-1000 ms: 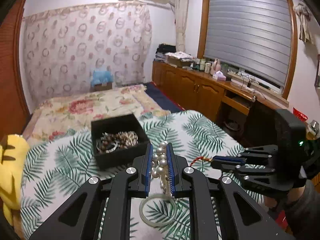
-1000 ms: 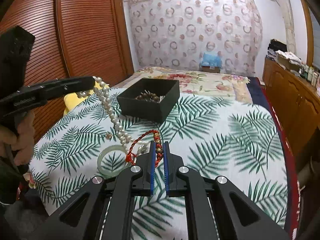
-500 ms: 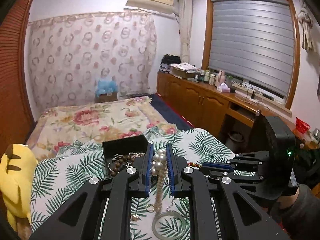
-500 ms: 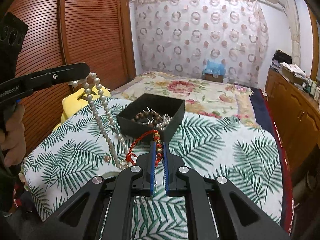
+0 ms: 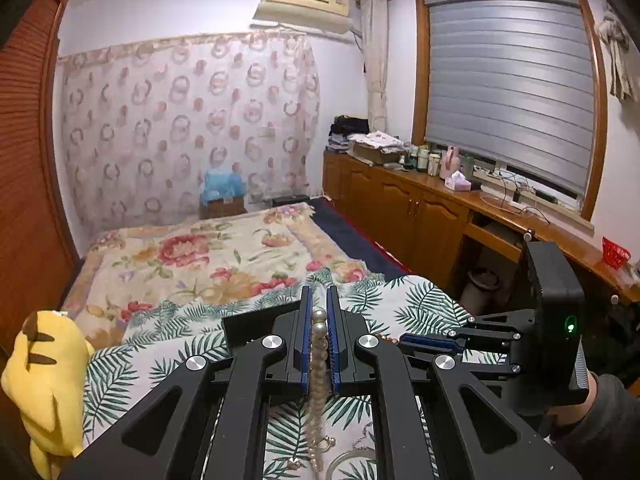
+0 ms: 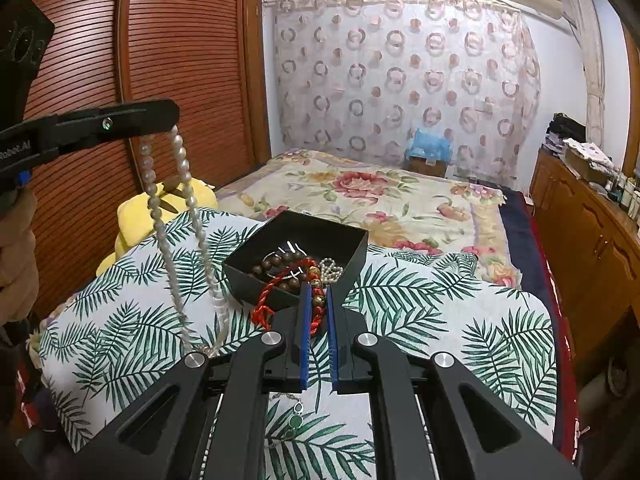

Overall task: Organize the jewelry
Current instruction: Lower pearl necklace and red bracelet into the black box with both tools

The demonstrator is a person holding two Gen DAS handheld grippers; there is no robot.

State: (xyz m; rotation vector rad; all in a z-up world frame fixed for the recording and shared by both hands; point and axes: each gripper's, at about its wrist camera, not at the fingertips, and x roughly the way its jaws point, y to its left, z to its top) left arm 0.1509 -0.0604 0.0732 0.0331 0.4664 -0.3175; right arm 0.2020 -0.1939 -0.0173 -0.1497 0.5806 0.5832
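My left gripper (image 5: 319, 314) is shut on a white pearl necklace (image 5: 319, 344), held high so the strand hangs down to the leaf-print cloth; the strand also shows in the right wrist view (image 6: 182, 216). My right gripper (image 6: 318, 300) is shut on a red cord bracelet with gold beads (image 6: 292, 292), held just in front of the near wall of the black jewelry box (image 6: 352, 248). The box holds brown beads (image 6: 280, 270), a small pearl piece and metal pieces. In the left wrist view the box (image 5: 256, 322) is mostly hidden behind my fingers.
A pale bangle (image 5: 352, 466) and small loose pieces lie on the leaf-print cloth (image 6: 440, 312) below the left gripper. A green-stone pendant (image 6: 295, 424) lies under the right gripper. A yellow plush toy (image 5: 44, 376) sits at the left. Wooden cabinets (image 5: 400, 208) run along the right.
Both grippers have risen. The pearl necklace now hangs freer from the cloth, and the red bracelet has moved up toward the box's near wall.
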